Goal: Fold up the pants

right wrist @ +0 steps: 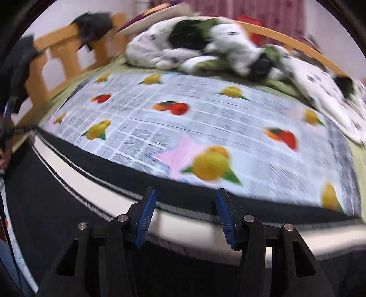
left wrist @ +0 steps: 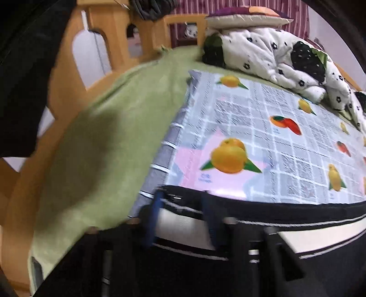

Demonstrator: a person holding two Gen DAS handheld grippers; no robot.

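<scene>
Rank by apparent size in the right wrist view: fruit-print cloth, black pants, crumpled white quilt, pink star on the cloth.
1. fruit-print cloth
2. black pants, close to the cloth, and nearest the camera, so that order is unsure
3. crumpled white quilt, farther away
4. pink star, clearly smallest

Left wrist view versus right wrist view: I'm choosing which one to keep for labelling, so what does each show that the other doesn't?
Only the left wrist view shows the wide green sheet beside the fruit-print cloth, and a purple pillow atop the quilt.

Only the right wrist view shows the far curved wooden rail and a hand at the left edge.

Both show the black pants with white stripes, the spotted quilt, the wooden bed frame, and open blue-padded fingers: left gripper, right gripper.
</scene>
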